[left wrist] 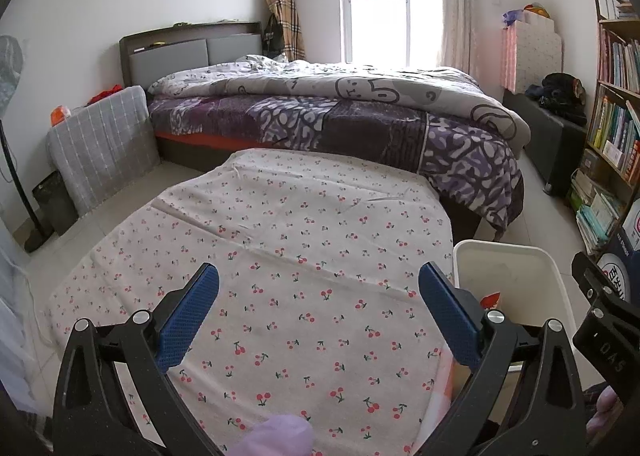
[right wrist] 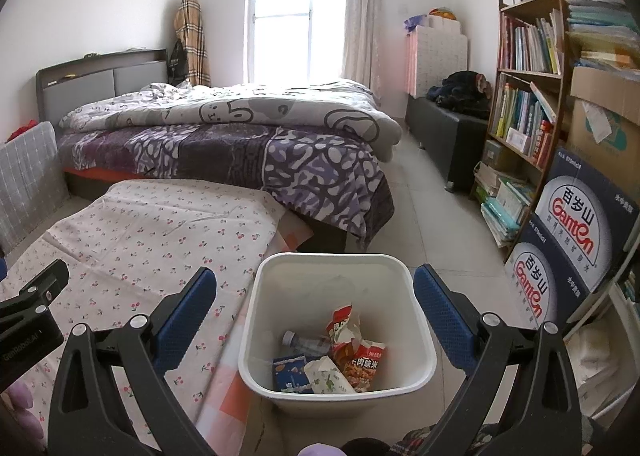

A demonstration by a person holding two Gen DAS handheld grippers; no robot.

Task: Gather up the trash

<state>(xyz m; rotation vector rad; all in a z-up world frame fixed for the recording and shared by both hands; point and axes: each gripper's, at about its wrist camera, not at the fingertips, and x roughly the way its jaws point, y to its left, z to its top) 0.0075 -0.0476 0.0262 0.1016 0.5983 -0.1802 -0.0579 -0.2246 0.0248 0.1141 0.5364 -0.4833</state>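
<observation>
From the left wrist camera, the left gripper (left wrist: 318,312) hangs over a worktop draped in a cherry-print cloth (left wrist: 280,256), its blue-padded fingers (left wrist: 188,316) spread wide with nothing between them. The cloth under it carries no loose items. A white bin (left wrist: 516,268) stands just beside the worktop's right edge, partly hidden behind the right finger, and a scrap of red wrapper shows inside it. Part of the right gripper (left wrist: 604,320) pokes in at the far right. Beyond the worktop lies a bed (left wrist: 340,112) with a purple patterned cover.

From the right wrist camera, the right gripper (right wrist: 314,312) hovers above the white bin (right wrist: 336,260), fingers (right wrist: 444,320) spread apart and holding nothing. In the bottom of the bin lie the trash pieces: red snack wrappers (right wrist: 356,352), a clear plastic bottle (right wrist: 304,342), a blue carton (right wrist: 290,372) and a crumpled patterned paper pack (right wrist: 328,376). The bin sits on the floor, touching the worktop's cloth (right wrist: 140,240) on its left. Stacked Ganten boxes (right wrist: 576,240) and a bookshelf (right wrist: 524,88) stand to the right.
</observation>
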